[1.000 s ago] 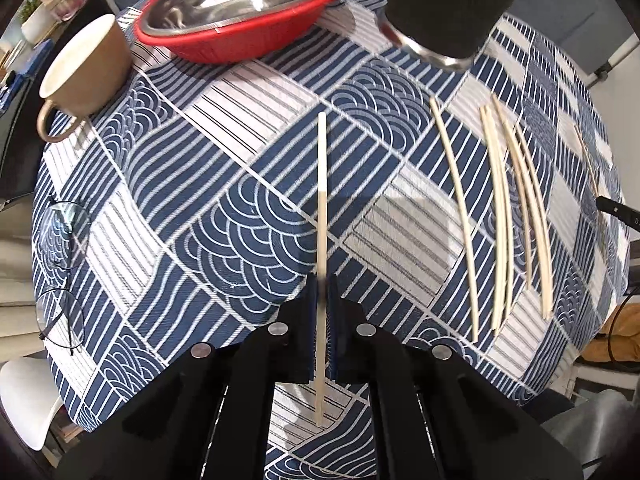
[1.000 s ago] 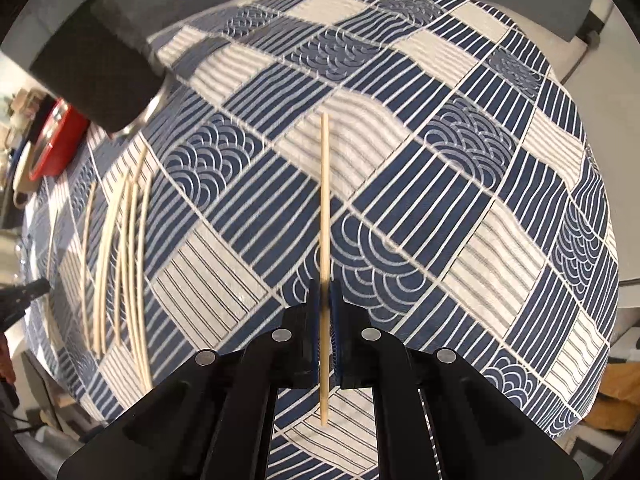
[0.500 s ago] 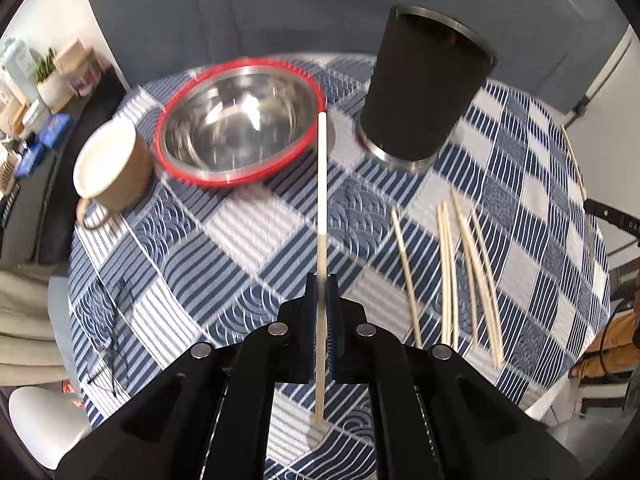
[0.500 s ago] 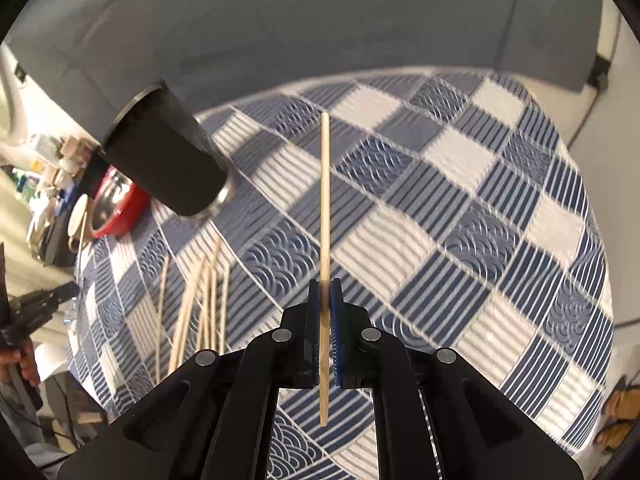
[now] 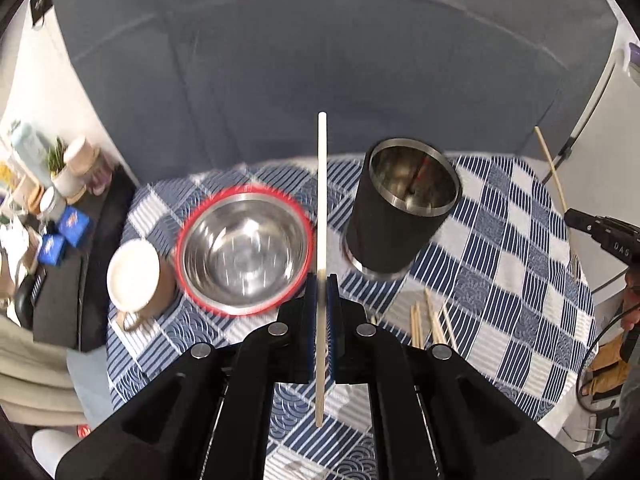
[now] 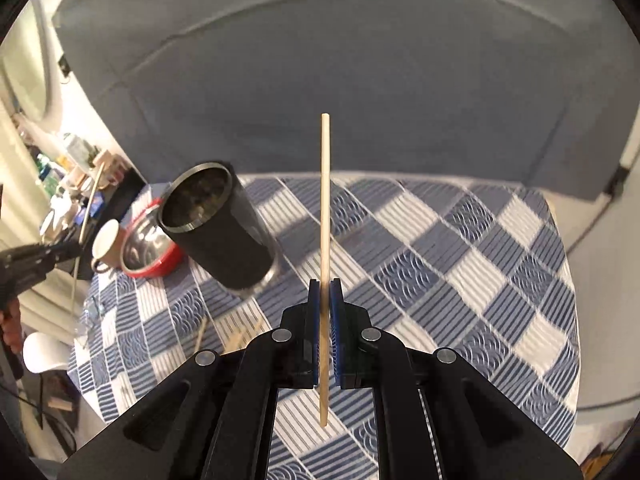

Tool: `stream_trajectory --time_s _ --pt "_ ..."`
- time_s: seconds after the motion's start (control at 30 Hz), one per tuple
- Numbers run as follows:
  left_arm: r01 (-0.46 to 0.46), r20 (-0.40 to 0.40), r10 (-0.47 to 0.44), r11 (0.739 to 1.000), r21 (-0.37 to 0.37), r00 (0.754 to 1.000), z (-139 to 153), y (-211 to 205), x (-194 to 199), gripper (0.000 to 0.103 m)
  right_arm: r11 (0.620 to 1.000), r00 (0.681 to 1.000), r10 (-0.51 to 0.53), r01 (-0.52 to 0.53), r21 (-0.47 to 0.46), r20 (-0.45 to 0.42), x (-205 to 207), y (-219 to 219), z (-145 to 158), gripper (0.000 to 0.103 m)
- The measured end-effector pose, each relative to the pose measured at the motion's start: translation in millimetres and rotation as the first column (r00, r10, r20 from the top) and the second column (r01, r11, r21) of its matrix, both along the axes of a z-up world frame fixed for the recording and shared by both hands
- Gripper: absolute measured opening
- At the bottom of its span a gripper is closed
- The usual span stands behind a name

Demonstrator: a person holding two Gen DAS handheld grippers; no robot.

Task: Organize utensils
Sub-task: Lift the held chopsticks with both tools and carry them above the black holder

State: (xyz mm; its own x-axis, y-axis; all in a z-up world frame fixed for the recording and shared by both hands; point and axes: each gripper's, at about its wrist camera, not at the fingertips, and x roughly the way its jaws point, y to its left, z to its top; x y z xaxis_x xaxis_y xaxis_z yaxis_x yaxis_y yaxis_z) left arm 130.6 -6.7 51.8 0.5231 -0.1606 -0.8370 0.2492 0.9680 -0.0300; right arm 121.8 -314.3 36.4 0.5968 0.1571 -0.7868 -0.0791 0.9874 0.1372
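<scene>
Left gripper (image 5: pixel 321 280), right gripper (image 6: pixel 325 284) each clamp chopstick (image 5: pixel 321 200)

The tablecloth (image 5: pixel 516 240) is a patchwork check of navy and white squares, some striped, some with a wave-scale motif, others plain pale grey. The cylindrical holder (image 5: pixel 396 228) near the far edge has a matt black outside with a bare steel rim and inside; the bowl (image 5: pixel 244 248) to its left is polished steel with a red rim, and the mug (image 5: pixel 136 280) at the left edge is tan outside, cream inside. The chopstick (image 5: pixel 321 200) in the left gripper (image 5: pixel 321 292) and the chopstick (image 6: pixel 325 216) in the right gripper (image 6: pixel 325 296) are pale natural wood, as are the loose chopsticks (image 5: pixel 432 320) on the cloth; both grippers are black with blue pads (image 6: pixel 335 320).
</scene>
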Motion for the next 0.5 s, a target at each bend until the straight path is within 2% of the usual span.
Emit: stream_trajectory --time_s 0.27,0.5 --pt "0.022 0.062 -0.020 0.999 -0.029 0.998 32 -17 34 0.005 0.997 0.992 0.076 -0.077 0.010 0.099 27 30 31 0.005" --pt "0.048 0.078 -0.042 0.996 -0.080 0.996 38 -40 65 0.005 0.989 0.987 0.130 -0.136 0.056 0.096 55 54 29 0.005"
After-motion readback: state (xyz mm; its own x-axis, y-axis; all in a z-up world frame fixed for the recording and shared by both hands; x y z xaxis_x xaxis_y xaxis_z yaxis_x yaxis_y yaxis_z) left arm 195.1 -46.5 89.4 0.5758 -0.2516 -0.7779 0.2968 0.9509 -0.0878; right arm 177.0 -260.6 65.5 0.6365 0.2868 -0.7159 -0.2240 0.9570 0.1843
